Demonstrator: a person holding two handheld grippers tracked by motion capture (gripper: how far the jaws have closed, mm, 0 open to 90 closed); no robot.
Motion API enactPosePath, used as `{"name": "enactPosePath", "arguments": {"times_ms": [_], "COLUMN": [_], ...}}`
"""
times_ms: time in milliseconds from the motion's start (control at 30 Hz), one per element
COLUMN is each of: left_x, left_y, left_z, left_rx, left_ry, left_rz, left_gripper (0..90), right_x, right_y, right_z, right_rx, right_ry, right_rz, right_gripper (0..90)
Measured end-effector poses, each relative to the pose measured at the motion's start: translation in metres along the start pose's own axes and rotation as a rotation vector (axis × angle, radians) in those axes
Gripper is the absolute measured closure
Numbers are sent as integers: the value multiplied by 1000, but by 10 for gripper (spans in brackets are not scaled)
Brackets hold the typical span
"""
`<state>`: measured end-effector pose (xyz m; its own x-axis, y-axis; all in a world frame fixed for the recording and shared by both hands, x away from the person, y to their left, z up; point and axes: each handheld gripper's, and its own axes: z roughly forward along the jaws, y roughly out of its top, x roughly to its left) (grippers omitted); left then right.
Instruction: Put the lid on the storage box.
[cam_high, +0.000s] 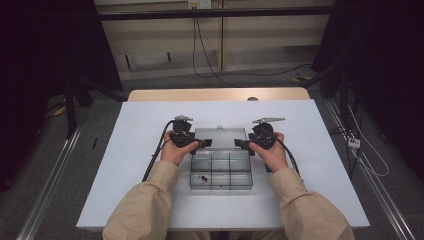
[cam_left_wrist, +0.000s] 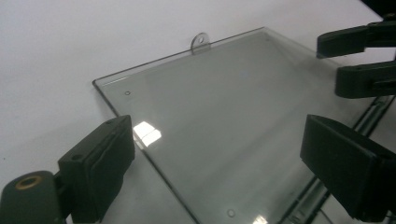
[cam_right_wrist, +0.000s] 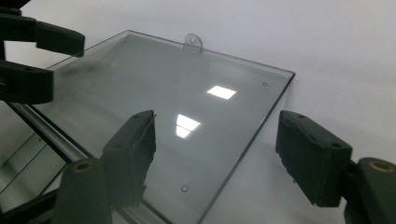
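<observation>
We judged clear lid light, stiff, slippery, scratch-prone. Left gripper and right gripper both gaped wide, astride side edges. Best grip: far-edge tab.

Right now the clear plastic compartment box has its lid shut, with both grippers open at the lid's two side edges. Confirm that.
Not quite: the clear plastic compartment box has its transparent lid folded open, lying flat on the white table, as the left gripper view shows. The left gripper and right gripper are indeed open at its side edges.
</observation>
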<state>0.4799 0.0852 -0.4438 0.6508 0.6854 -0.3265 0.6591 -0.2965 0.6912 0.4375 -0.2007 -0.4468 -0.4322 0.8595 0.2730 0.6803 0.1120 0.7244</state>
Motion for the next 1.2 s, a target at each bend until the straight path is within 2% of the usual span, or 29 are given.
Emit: {"name": "enactPosePath", "arguments": {"times_ms": [33,133,200,400,533,600,700,833,900,933,1000,1033,1200], "left_x": [0,2,2,0,-1,-1,-3,-8,-9,-8,-6,-6,-4], "left_y": [0,-1,-1,-1,0,2,3,6,7,8,9,9,12], "left_z": [2,3,4,5,5,5,5,4,3,3,-1,-3,-10], "left_rx": [-3,11,17,25,35,49,49,56,48,44,38,26,1], "left_ry": [14,9,12,25,36,42,48,74,83,80,92,71,67], "left_rz": [-3,-18,-26,-40,-42,-29,-37,6,9,1,12,1,-2], "left_gripper": [97,97,98,94,95,94,95,105,122,128,158,169,224], "right_x": [0,0,-1,-4,-4,-6,-6,-7,-8,-7,-5,-5,-2], "right_y": [0,-1,-2,-3,-2,-3,-3,-3,-3,-4,-3,-2,0], "right_z": [0,2,3,5,5,6,6,6,7,7,7,6,3], "right_rx": [1,0,9,15,18,20,25,27,29,27,16,12,-12], "right_ry": [7,27,39,56,59,69,75,82,126,128,113,111,95], "right_rz": [12,39,90,149,152,167,186,210,239,243,219,211,160], "right_gripper": [294,308,308,301,302,303,306,323,341,340,339,340,368]}}
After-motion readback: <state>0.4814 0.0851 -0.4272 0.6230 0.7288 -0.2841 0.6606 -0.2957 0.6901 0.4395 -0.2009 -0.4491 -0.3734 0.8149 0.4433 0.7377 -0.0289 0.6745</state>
